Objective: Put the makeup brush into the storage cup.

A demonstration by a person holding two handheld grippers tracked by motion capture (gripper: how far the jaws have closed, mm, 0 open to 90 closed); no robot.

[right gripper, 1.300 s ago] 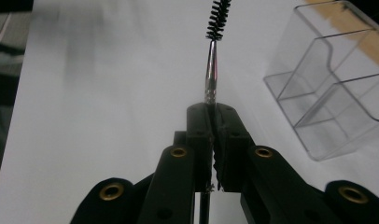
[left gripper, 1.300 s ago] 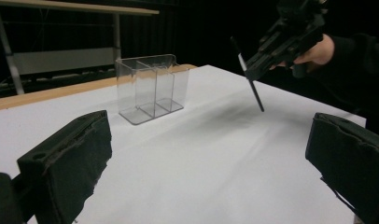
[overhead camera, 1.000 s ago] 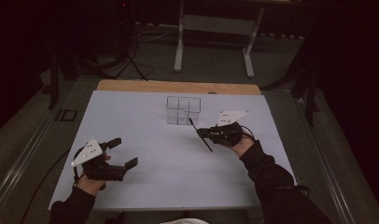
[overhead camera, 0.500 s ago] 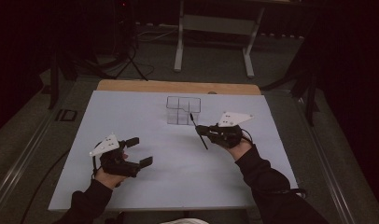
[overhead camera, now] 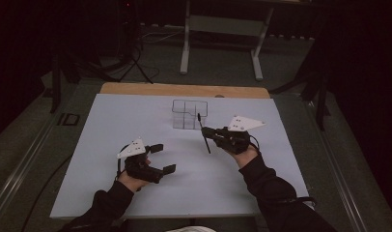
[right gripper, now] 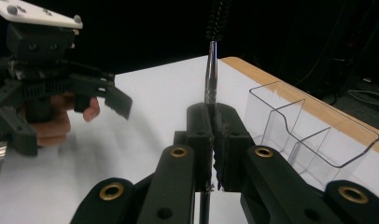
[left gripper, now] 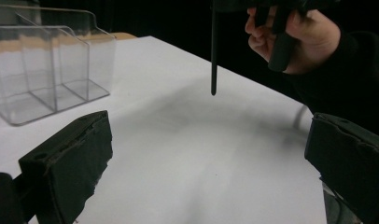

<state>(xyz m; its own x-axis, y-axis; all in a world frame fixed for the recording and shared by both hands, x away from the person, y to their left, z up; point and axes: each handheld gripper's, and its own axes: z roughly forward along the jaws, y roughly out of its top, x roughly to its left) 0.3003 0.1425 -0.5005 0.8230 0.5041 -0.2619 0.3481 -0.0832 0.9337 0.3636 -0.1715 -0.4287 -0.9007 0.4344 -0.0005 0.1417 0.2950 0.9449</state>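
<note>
Right tongs [overhead camera: 204, 131] clenched on thin black brush [overhead camera: 202, 133], held above desk [overhead camera: 281, 159] just beside clear organizer [overhead camera: 189, 114], barely moved. Left tongs [overhead camera: 164, 158] released, empty, shifted fwd/right vs earlier.

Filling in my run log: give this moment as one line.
right tool: shut on thin brush, held above table | left tool: open, holding nothing | clear divided organizer: on white table, nothing seen inside
</note>
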